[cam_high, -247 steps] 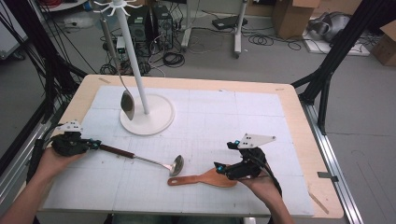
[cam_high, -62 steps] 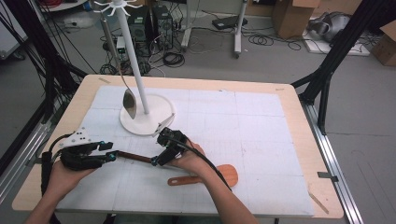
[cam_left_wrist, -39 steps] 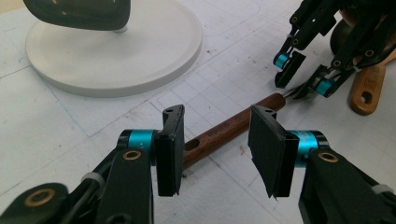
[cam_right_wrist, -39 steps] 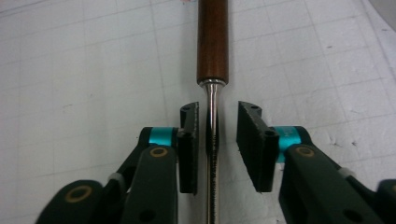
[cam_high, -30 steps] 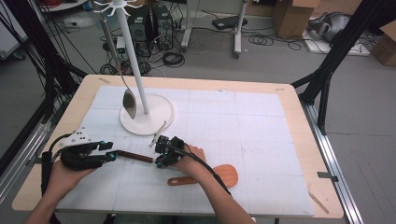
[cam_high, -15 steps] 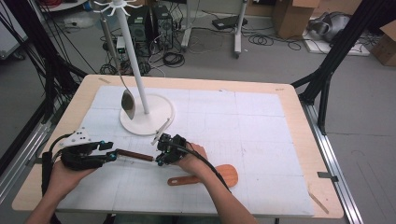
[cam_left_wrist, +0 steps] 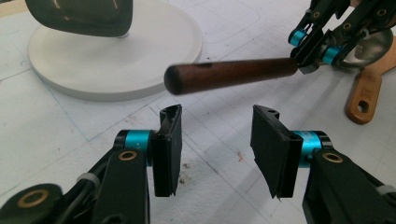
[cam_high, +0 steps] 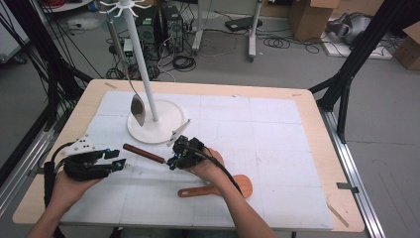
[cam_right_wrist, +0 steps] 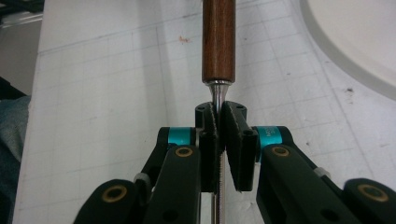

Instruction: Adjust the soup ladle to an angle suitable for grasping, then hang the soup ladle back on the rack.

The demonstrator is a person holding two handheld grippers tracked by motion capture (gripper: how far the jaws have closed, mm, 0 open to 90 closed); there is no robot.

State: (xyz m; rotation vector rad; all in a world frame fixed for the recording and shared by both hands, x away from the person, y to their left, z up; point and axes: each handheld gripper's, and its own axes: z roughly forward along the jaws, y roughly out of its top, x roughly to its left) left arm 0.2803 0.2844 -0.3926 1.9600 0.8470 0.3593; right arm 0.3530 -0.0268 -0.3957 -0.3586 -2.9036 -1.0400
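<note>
Wooden-handled ladle (cam_high: 143,153) was held by our right gripper (cam_high: 174,161), jaws clamped on the metal shank just beyond the handle (cam_right_wrist: 218,39). Compared with two seconds earlier, our left gripper (cam_high: 118,165) no longer held the handle: its jaws stood wide apart, the handle's free end (cam_left_wrist: 231,75) hovering just ahead of and above them. We judged the hand-over complete, so the ladle could go to the white rack (cam_high: 154,121) beyond, where a spoon (cam_high: 137,106) hung. A wooden spatula (cam_high: 218,188) lay behind the right gripper.
</note>
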